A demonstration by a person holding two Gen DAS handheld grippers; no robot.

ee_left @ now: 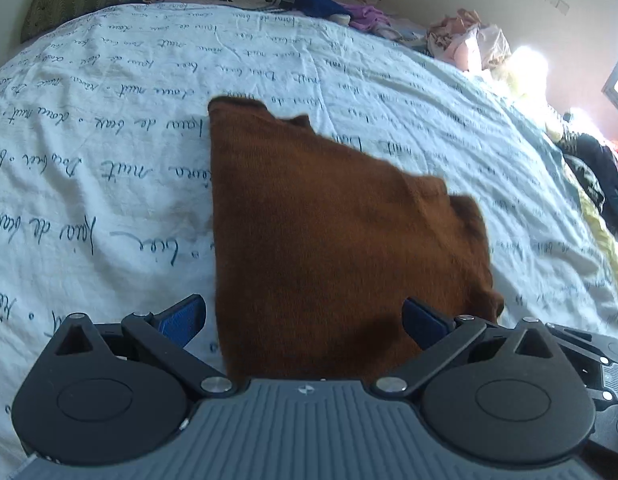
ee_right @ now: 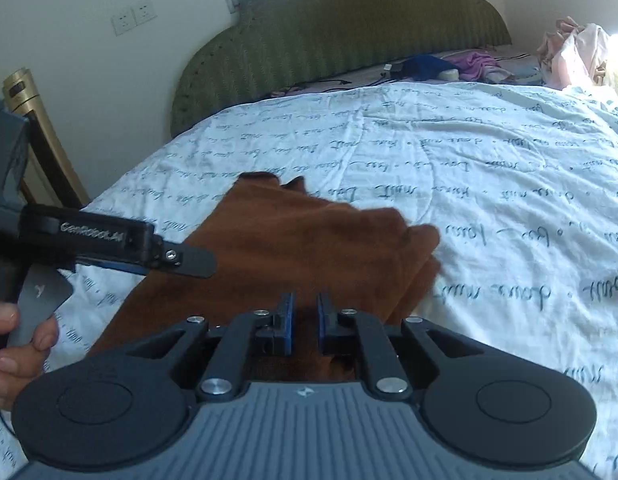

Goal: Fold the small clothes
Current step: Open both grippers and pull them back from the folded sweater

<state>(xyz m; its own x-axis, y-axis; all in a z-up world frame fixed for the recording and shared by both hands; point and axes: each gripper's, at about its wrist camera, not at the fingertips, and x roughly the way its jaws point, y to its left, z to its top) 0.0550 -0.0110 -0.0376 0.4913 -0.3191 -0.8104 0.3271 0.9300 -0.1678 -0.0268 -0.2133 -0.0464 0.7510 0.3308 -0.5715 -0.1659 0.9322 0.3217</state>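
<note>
A rust-brown knitted garment [ee_left: 329,232], seemingly folded, is spread near the foot edge of the white script-printed bed [ee_left: 109,140]. The left claw [ee_left: 305,320] is held wide and empty; the right claw [ee_right: 305,316] is parted slightly, gripping nothing. Being soft, light and limp, the garment is best taken at a corner.

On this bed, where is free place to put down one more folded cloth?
Free: the printed sheet left of the brown garment, and between it and the green headboard. Crowded: the clothes pile at the far right corner.
</note>
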